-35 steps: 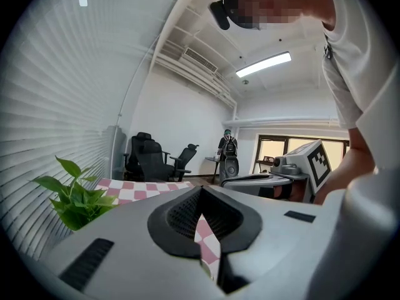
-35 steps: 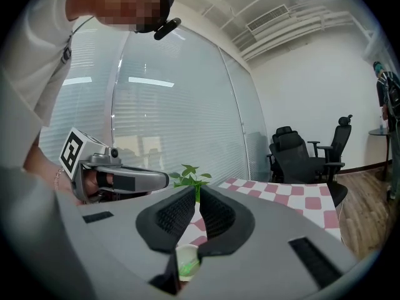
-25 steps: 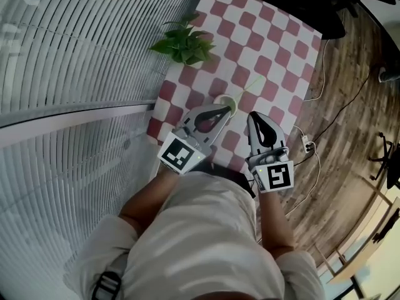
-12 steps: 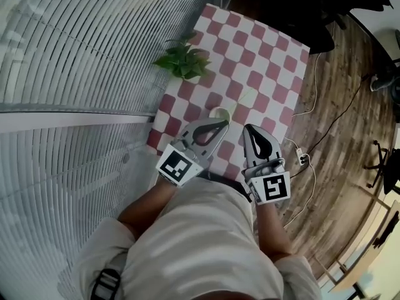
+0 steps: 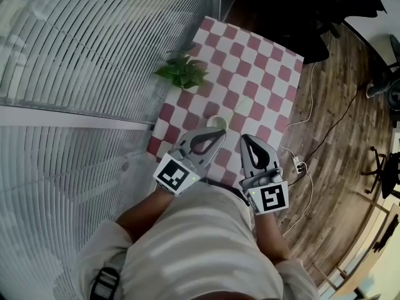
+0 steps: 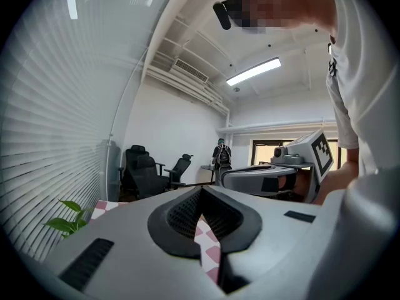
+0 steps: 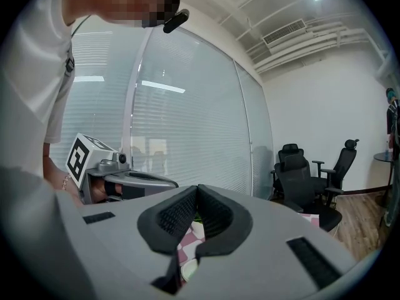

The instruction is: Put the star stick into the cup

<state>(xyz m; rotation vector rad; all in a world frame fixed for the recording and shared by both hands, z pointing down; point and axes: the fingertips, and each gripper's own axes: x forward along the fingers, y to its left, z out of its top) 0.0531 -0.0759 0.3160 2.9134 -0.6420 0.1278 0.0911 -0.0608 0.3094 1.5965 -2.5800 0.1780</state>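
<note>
Grippers at rest beside a cup (image 5: 217, 121) on a red-and-white checked tablecloth (image 5: 265, 74): I am holding both of them low over the cloth, on my side of the cup. The star stick (image 5: 241, 105) is standing in the cup, a thin pale stem leaning out over the rim, up and to the right; its star end is showing too small to make out.

I am keeping the left gripper (image 5: 220, 132) with its jaws pressed together at the tips and nothing between them, only checked cloth showing through the loop behind the tips. Its tip is sitting just short of the cup's near rim, and I cannot tell whether the two are touching. I am holding the right gripper (image 5: 244, 137) to the right of the cup, apart from it, its jaws likewise closed together on nothing.

A leafy green plant (image 5: 182, 72) is growing beyond the cup, to its left, at the cloth's edge against the slatted window blinds (image 5: 94, 42). To the right of the cup, past the table edge, a white power strip (image 5: 296, 165) and its cables are lying on the wooden floor (image 5: 340, 136).
</note>
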